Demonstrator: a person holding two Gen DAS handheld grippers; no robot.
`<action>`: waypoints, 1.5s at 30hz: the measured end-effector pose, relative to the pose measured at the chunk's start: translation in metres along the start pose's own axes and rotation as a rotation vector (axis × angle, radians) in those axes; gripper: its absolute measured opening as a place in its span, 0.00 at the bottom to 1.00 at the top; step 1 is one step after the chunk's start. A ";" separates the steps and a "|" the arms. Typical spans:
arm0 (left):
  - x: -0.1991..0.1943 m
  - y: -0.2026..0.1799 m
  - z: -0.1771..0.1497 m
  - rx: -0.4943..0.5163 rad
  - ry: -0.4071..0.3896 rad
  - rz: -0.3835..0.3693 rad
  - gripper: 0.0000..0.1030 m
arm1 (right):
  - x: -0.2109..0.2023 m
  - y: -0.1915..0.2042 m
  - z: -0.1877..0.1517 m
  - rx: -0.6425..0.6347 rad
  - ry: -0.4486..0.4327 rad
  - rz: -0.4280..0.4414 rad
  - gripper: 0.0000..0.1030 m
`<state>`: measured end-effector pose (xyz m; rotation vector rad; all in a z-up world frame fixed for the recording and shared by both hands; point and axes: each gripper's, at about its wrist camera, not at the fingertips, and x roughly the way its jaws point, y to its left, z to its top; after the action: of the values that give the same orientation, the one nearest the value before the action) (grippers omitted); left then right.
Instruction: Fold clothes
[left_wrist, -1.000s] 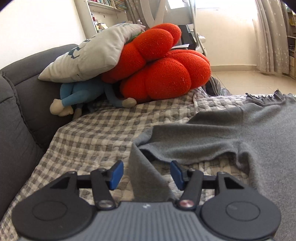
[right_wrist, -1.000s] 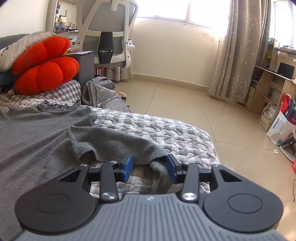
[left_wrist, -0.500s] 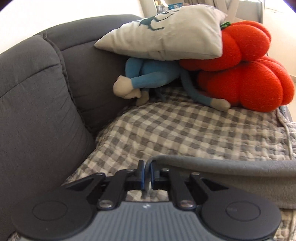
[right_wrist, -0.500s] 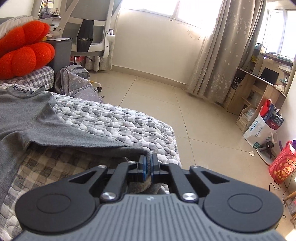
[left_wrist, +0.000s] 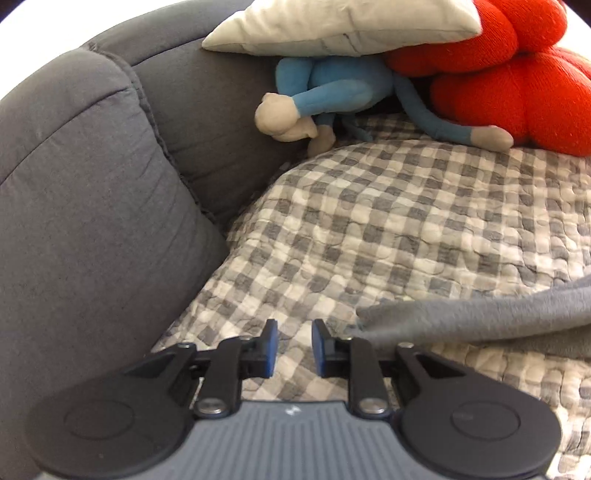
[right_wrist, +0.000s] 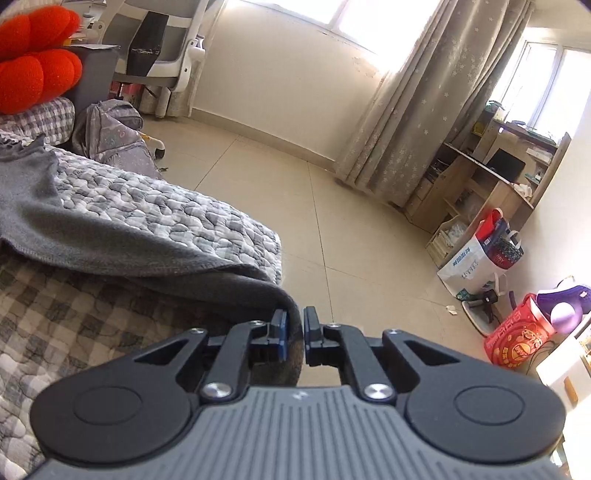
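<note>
Left claw (left_wrist: 293, 343) spread, blue pads apart with only checked quilt (left_wrist: 406, 229) showing in the gap; nothing pinched. Grey garment (left_wrist: 480, 314) sleeve end lies on the quilt just beside the right-hand pad, stretching off to the right edge. Dark grey sofa back (left_wrist: 92, 203) fills the left side; at the far end a blue plush toy (left_wrist: 332, 92) sits under a pale pillow (left_wrist: 343, 26) and next to a red cushion (left_wrist: 509, 92). Right claw (right_wrist: 294, 332) only slightly apart; a dark fold of the grey garment (right_wrist: 110, 236) drapes down between the pads, touching the left pad, cannot tell if it is actually gripped. Rest of the garment spreads left over the quilt (right_wrist: 166, 206) at the sofa's front edge. Beyond: tiled floor (right_wrist: 332, 221), grey backpack (right_wrist: 110, 133), curtain (right_wrist: 424, 110), shopping bags (right_wrist: 480, 254).
</note>
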<state>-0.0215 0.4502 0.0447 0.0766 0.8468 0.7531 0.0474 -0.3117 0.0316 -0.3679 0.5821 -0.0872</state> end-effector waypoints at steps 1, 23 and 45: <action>-0.001 0.007 0.001 -0.017 0.002 0.000 0.21 | -0.001 -0.008 -0.003 0.034 0.013 0.012 0.07; -0.153 -0.144 -0.059 0.183 -0.094 -0.571 0.35 | 0.034 -0.014 0.030 0.286 0.095 0.310 0.35; -0.191 -0.206 -0.106 0.215 -0.131 -0.656 0.46 | 0.003 0.007 0.034 0.055 -0.142 -0.030 0.00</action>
<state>-0.0594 0.1529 0.0260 0.0343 0.7616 0.0399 0.0686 -0.2946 0.0538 -0.3264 0.4327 -0.1047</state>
